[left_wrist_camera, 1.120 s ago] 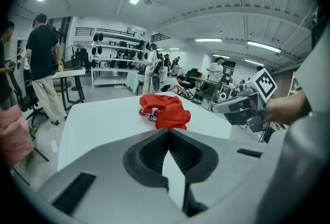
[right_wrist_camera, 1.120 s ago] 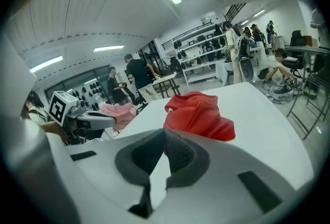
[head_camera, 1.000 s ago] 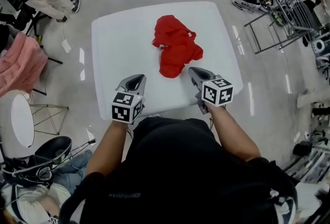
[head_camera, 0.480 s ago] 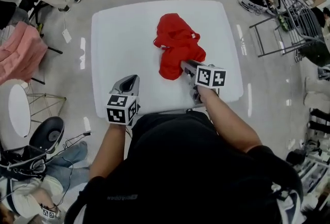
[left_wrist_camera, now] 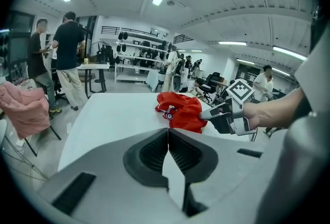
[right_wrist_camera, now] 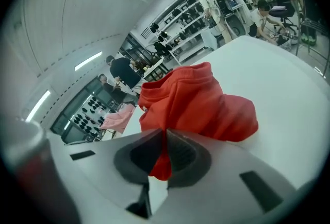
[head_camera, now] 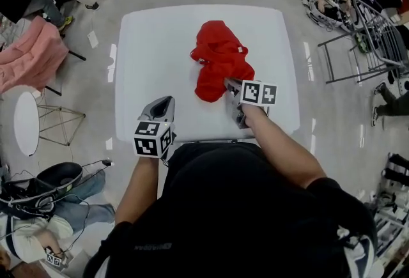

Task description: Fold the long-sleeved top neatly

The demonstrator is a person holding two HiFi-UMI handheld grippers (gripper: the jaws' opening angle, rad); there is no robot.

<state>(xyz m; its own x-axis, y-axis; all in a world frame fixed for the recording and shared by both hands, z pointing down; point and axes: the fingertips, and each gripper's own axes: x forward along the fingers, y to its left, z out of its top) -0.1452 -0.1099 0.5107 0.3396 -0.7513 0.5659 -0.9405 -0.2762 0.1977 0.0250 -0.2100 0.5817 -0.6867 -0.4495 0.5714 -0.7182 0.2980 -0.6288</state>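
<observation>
A crumpled red long-sleeved top (head_camera: 218,59) lies heaped on the white table (head_camera: 147,46), right of centre. My right gripper (head_camera: 229,84) is at the heap's near edge; its jaws have just been closing and now pinch a fold of the red fabric (right_wrist_camera: 161,164) between them. The rest of the top (right_wrist_camera: 201,104) bulges beyond the jaws. My left gripper (head_camera: 167,100) hovers over the table's near edge, left of the top and apart from it, shut with nothing in it. The left gripper view shows its closed jaws, the top (left_wrist_camera: 181,112) ahead and the right gripper (left_wrist_camera: 207,114) at its edge.
A pink garment (head_camera: 29,56) hangs over a chair left of the table, with a round white stool (head_camera: 25,123) below it. A metal rack (head_camera: 358,34) stands at the right. Bags and cables (head_camera: 45,187) lie on the floor at lower left. People stand far off.
My right gripper moved forward and left from the table's near edge to the top's near edge and took hold of the fabric. The left gripper stayed nearly in place.
</observation>
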